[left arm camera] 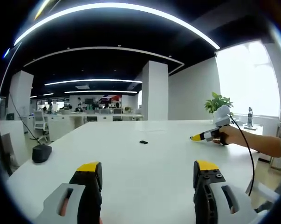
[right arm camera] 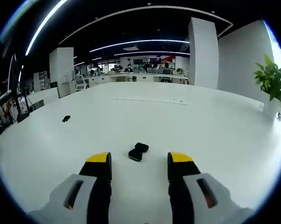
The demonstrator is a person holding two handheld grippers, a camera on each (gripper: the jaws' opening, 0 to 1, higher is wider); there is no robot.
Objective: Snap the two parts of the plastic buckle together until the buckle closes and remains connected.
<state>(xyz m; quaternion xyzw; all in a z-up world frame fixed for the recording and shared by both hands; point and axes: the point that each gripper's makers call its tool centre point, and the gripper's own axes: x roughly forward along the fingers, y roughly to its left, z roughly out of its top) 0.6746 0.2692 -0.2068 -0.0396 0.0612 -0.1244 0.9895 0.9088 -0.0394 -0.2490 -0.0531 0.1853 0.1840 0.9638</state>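
The right gripper (right arm camera: 136, 171) is hovering wide open and empty, one buckle piece (right arm camera: 138, 151) lying just ahead between its jaws, long axis angled; the left gripper (left arm camera: 147, 173), also open and empty, is sitting farther off

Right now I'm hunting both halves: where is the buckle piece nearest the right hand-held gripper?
In the right gripper view, the buckle piece lies on the white table, just ahead of the right hand-held gripper, between its open jaws.
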